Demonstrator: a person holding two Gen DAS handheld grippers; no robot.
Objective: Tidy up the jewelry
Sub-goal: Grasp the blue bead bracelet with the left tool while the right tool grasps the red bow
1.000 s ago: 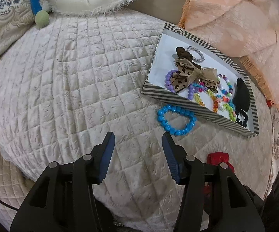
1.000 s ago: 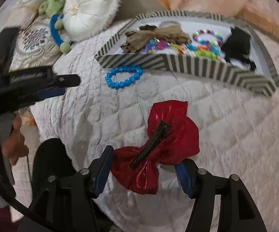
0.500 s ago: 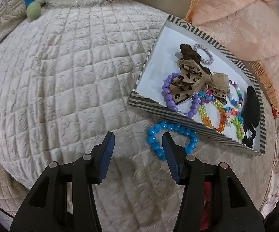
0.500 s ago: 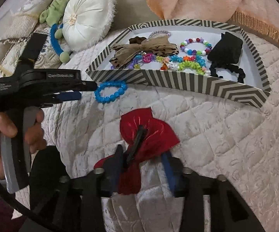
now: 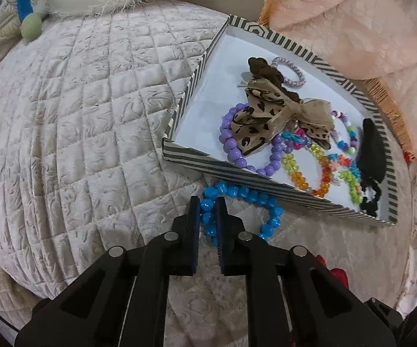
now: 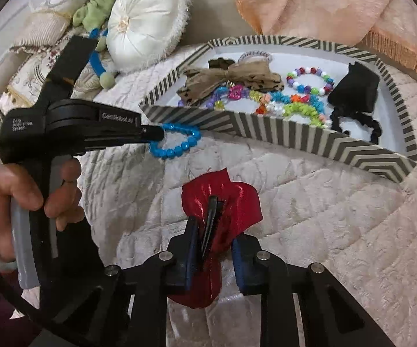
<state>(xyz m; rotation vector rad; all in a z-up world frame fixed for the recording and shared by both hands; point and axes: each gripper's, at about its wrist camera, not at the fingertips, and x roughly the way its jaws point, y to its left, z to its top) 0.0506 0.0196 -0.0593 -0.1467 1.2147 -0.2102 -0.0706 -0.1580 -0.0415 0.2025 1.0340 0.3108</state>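
Nearest the right wrist camera, the right gripper [image 6: 212, 248] has just been closing its jaws and now pinches the red bow [image 6: 222, 202] across its gathered middle, the black clip on the bow running lengthwise away from the camera between the 2 pads; the bow's far lobe spreads on the quilted bed [image 6: 309, 202], well short of the striped tray [image 6: 266, 133]. A little farther out, the left gripper [image 5: 208, 211] has likewise just been closing, and its jaws now stand nearly together on the near-left arc of the blue bead bracelet [image 5: 246, 202], with 2 or 3 beads showing between the pads. The rest of that loop trails right of the jaws and lies against the tray's near wall, so the tray interior sits straight ahead and slightly right of the left gripper, just over that low wall. The left hand [image 6: 32, 196] is therefore the nearer of the 2 to the drop zone; the right has more bed to cross. Inside the tray lie a leopard-print bow [image 5: 269, 115], a purple bead bracelet [image 5: 231, 141], several multicoloured bead bracelets [image 5: 321, 167] and a black hair tie [image 5: 371, 150], with bare white floor at the tray's left end. Beyond it are a peach blanket [image 5: 352, 29] and a white round cushion [image 6: 147, 14].
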